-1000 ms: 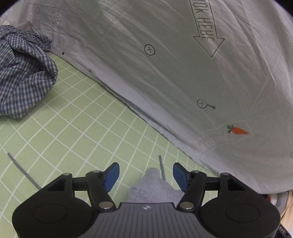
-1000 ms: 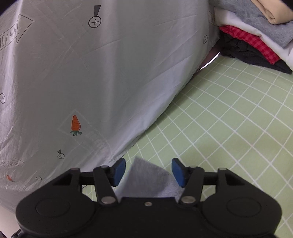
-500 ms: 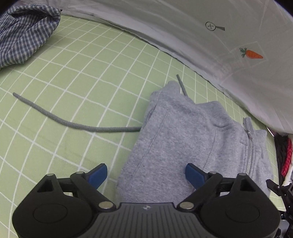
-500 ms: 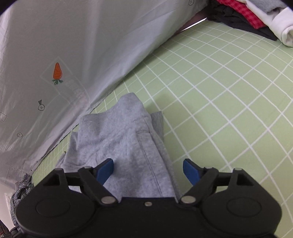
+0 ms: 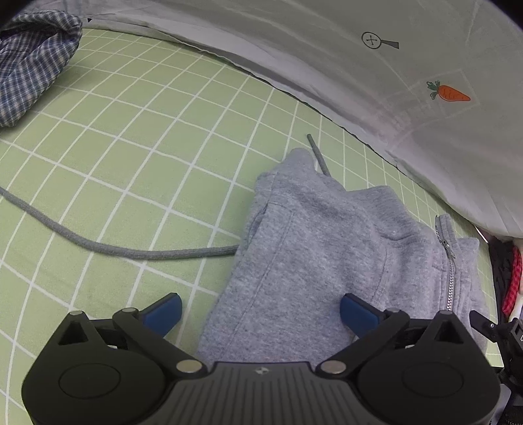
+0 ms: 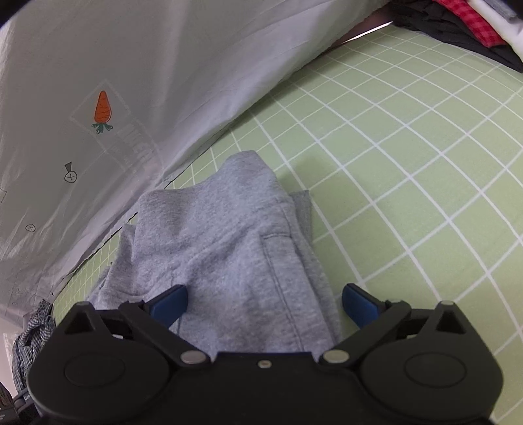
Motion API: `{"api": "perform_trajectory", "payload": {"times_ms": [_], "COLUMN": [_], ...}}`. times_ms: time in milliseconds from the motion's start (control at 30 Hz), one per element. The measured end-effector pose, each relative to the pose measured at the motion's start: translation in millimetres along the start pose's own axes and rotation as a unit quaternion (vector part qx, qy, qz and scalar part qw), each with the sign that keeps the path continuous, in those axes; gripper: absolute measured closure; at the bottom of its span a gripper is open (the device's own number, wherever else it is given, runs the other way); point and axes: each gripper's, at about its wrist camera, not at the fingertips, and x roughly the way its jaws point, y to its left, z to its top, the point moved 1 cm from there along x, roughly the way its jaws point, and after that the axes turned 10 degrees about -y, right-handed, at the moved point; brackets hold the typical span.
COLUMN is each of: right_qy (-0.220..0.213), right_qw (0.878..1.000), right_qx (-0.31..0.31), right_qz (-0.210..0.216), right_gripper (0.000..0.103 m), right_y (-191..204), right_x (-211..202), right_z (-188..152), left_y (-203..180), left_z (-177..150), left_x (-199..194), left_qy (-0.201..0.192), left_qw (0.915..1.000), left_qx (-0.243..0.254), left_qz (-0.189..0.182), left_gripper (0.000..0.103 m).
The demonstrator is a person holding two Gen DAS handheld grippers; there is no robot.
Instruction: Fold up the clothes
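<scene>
You've just released the grey hoodie [image 5: 313, 255]: both tongs [image 5: 260, 309] [image 6: 264, 305] have just spread wide above it. Next, tuck the drawstring [image 5: 108, 246].

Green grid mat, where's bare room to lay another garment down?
On the green grid mat, the widest bare patch lies right of the grey hoodie, short of the clothes stack. Left, the drawstring crosses the space before the checked shirt. The printed sheet crowds the hoodie's far edge.
</scene>
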Motion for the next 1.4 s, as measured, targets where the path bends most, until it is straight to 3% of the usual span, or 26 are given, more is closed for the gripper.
{"api": "perform_trajectory", "payload": {"times_ms": [167,300,333,367,400,467,500,533,667,733,933,1067,1400], "right_qy": [-0.007,0.009,0.022,0.029,0.037,0.049,0.052,0.051,0.044,0.038,0.024,0.013,-0.041], "right_qw": [1.000,0.999,0.998,0.998,0.997,0.995,0.995,0.996,0.996,0.996,0.994,0.995,0.994], "right_qx": [-0.026,-0.006,-0.003,-0.021,-0.039,-0.066,-0.059,-0.038,-0.007,-0.021,0.021,0.018,0.091], "right_qz": [-0.003,0.040,0.056,0.055,0.053,0.051,0.056,0.063,0.083,0.083,0.107,0.094,0.046], "right_gripper": [0.000,0.000,0.000,0.001,0.005,0.026,0.044,0.055,0.066,0.068,0.069,0.069,0.070], "right_y": [10,12,15,22,28,38,38,34,31,37,33,27,-15], "right_x": [8,13,15,16,17,18,17,14,-8,-25,-83,-121,-220], "right_z": [0,0,-2,-4,-6,-10,-10,-10,-13,-18,-42,-64,-106], "left_y": [-8,-19,-21,-23,-22,-16,-14,-13,-13,-16,-21,-20,-38], "left_z": [0,-1,-2,-2,-3,-9,-11,-14,-24,-33,-71,-90,-130], "left_x": [4,8,8,7,8,8,5,2,-19,-30,-75,-99,-139], "left_qy": [-0.016,-0.019,-0.018,-0.017,-0.007,0.001,-0.001,-0.004,-0.009,-0.009,0.002,0.013,0.048], "left_qw": [0.9997,0.9992,0.9990,0.9984,0.9966,0.9916,0.9913,0.9909,0.9891,0.9892,0.9860,0.9834,0.9648], "left_qx": [-0.009,-0.017,-0.020,-0.026,-0.044,-0.090,-0.090,-0.090,-0.082,-0.059,-0.028,-0.014,0.036], "left_qz": [-0.015,-0.030,-0.035,-0.046,-0.070,-0.092,-0.096,-0.099,-0.122,-0.134,-0.164,-0.181,-0.256], "left_gripper": [0.000,0.002,0.005,0.017,0.037,0.047,0.056,0.060,0.076,0.078,0.080,0.080,0.080]}}
